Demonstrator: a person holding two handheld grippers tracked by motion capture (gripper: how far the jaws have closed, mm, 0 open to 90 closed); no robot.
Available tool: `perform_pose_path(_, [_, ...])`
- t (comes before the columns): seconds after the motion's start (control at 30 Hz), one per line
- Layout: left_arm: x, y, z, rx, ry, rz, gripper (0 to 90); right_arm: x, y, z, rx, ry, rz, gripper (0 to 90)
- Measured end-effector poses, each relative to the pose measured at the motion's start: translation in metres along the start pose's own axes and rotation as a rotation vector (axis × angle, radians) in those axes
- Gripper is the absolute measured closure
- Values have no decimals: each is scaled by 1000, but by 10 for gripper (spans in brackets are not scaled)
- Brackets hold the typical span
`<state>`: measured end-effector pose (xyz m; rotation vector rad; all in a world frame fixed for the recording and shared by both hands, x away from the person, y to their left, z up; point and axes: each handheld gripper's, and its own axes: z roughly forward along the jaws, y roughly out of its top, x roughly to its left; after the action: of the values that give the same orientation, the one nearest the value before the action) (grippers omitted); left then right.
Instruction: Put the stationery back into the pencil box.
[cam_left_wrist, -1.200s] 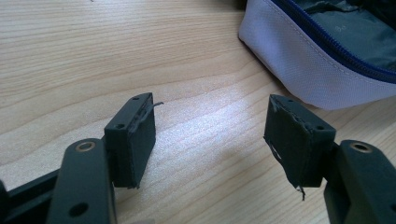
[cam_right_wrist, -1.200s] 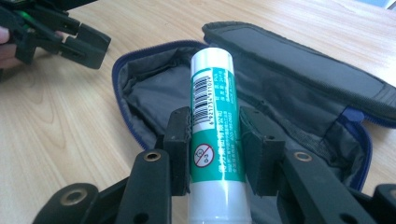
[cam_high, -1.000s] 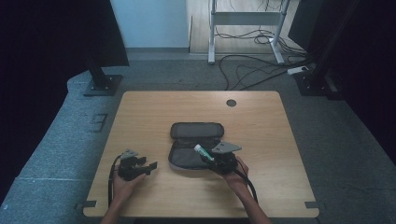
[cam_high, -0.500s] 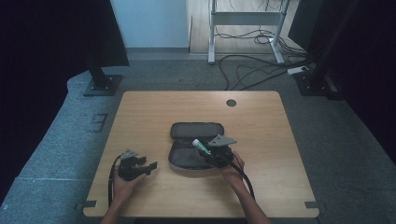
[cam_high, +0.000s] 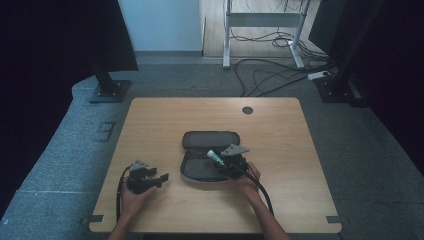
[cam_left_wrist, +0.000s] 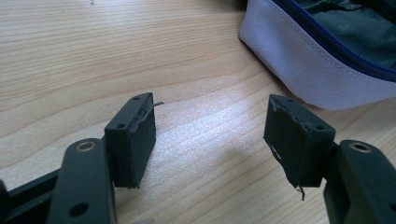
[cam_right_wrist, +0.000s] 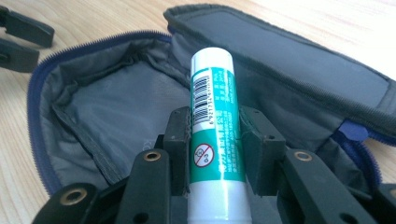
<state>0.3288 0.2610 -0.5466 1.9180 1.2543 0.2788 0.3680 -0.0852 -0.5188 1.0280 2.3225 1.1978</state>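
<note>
Wood-grain laminate forms the top of the table (cam_high: 280, 130), and an unzipped pencil case (cam_high: 210, 141) lies flat near its centre as the reference landmark. The pencil case has a dark grey lining (cam_right_wrist: 116, 107), a blue zipper (cam_right_wrist: 35, 88) around its rim, and a pale woven outer wall (cam_left_wrist: 299, 70) on the half nearest the person. The right gripper (cam_high: 226, 162) sits over the near-right part of the pencil case, held by the person's right hand (cam_high: 247, 175). Its jaws are clamped on a glue stick (cam_right_wrist: 215, 140), one pad on each side of the tube. The glue stick has a white body with a green label, a barcode (cam_right_wrist: 201, 100) and a small round warning symbol; its white end projects beyond the jaws over the open lining of the pencil case. In the high view the glue stick (cam_high: 215, 157) points up and to the left, above the near half of the pencil case. The left gripper (cam_high: 159, 177) rests to the left of the pencil case, on bare table, held by the left hand (cam_high: 134, 192). Its jaws stand spread wide with nothing between them, aimed toward the pale outer wall of the pencil case. A black cable (cam_high: 119, 195) loops from the left gripper toward the near table edge.
</note>
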Motion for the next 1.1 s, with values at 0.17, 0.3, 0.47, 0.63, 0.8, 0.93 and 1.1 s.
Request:
perform_pose_path(0.17, [0, 0, 0, 0, -2, 1, 341, 0, -3, 6, 43, -29, -23, 647])
perform_pose_path(0.3, [0, 0, 0, 0, -2, 0, 341, 0, -5, 9, 63, -39, -26, 646])
perform_pose_path(0.47, [0, 0, 0, 0, -2, 2, 340, 0, -6, 11, 79, -48, -33, 643])
perform_pose_path(0.63, [0, 0, 0, 0, -4, 2, 339, 2, -7, 12, 89, -51, -54, 632])
perform_pose_path(0.8, [0, 0, 0, 1, -4, 5, 339, 3, -6, 11, 90, -51, -58, 610])
perform_pose_path(0.93, [0, 0, 0, 1, -4, 6, 339, 4, -5, 8, 75, -56, -48, 553])
perform_pose_path(1.1, [0, 0, 0, 1, -5, 5, 340, 4, -2, -1, 28, -51, 6, 440])
